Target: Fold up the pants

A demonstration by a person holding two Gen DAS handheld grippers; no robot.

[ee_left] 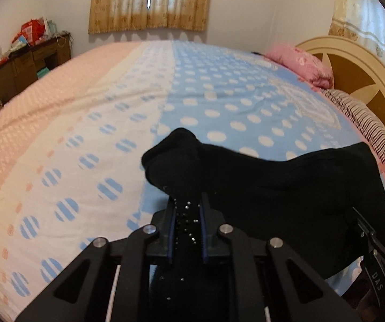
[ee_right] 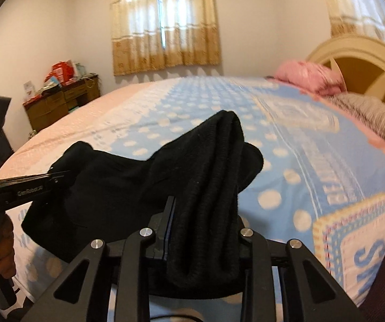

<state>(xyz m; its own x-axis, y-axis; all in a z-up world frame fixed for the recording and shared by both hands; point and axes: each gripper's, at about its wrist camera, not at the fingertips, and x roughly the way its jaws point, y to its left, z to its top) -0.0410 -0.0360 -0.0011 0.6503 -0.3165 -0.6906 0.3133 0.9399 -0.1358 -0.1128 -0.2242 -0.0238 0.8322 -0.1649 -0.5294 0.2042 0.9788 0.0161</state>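
The black pants (ee_left: 286,187) hang stretched between both grippers just above the bed. My left gripper (ee_left: 187,201) is shut on a bunched end of the black fabric, which sticks up past its blue-edged fingers (ee_left: 170,230). In the right wrist view my right gripper (ee_right: 203,209) is shut on a thick ribbed fold of the pants (ee_right: 214,177), which covers its right finger. The left gripper (ee_right: 55,178) shows at the left edge of that view, clamped on the far end of the cloth, with a hand (ee_right: 4,252) on its handle.
The bed is covered by a blue, white and pink dotted blanket (ee_left: 219,102). A pink pillow (ee_left: 299,64), a striped cloth (ee_left: 364,123) and a cream headboard (ee_left: 358,61) lie to the right. A cluttered wooden dresser (ee_left: 29,64) stands at the back left under curtained windows.
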